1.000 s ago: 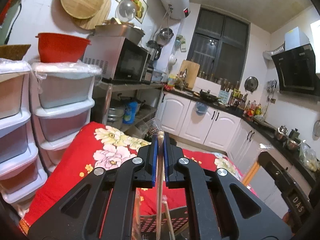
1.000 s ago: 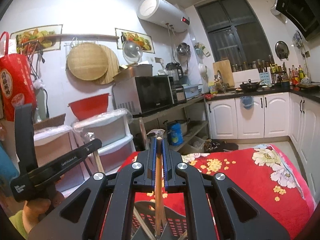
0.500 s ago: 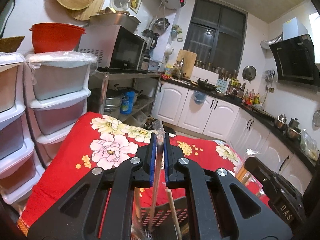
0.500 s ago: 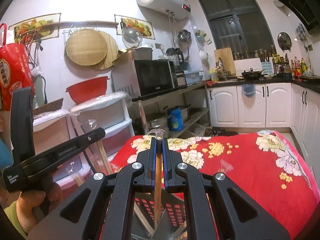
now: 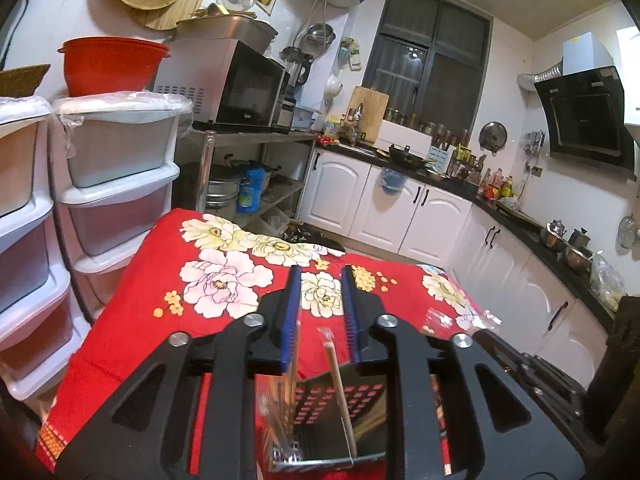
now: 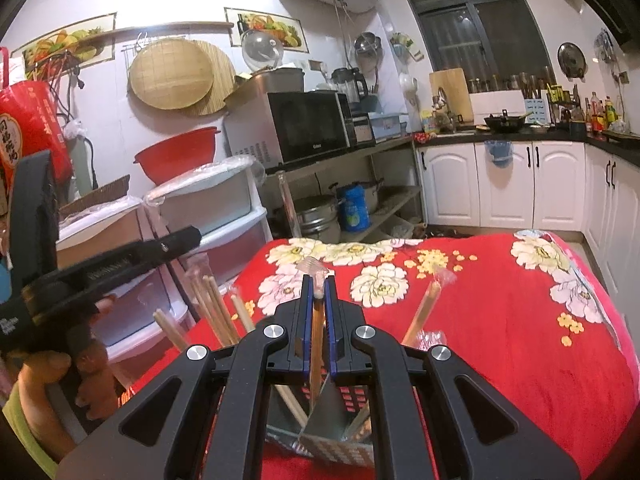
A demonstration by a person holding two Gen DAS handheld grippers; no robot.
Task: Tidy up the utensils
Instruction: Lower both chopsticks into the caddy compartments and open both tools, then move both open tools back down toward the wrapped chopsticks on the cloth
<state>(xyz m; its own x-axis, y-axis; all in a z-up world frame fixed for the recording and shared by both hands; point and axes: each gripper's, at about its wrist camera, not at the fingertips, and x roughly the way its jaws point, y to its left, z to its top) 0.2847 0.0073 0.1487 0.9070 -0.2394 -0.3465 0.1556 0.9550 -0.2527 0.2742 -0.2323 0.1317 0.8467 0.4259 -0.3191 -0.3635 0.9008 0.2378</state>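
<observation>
My left gripper [image 5: 320, 280] is open above a black perforated utensil holder [image 5: 340, 420] on the red floral cloth. A wrapped chopstick [image 5: 338, 380] leans loose in the holder between the open jaws, with blurred chopsticks [image 5: 286, 396] beside it. My right gripper [image 6: 318, 286] is shut on a wrapped wooden chopstick [image 6: 317, 344] that points down into the holder [image 6: 340, 424]. Several other chopsticks [image 6: 216, 312] stand in the holder at the left, and one wrapped chopstick [image 6: 424, 312] leans at the right. The left gripper [image 6: 108, 268] shows at the left in the right wrist view.
The table carries a red floral cloth [image 5: 224, 272]. White plastic drawer units [image 5: 116, 184] stand to the left, a metal rack with a microwave [image 5: 240, 88] behind. White kitchen cabinets [image 5: 400, 208] line the far wall. A dark chair back [image 5: 616, 360] stands at the right.
My left gripper has opened and let go of its chopstick, which now stands in the holder. Both grippers have come lower over the holder. My right gripper stays shut on its chopstick.
</observation>
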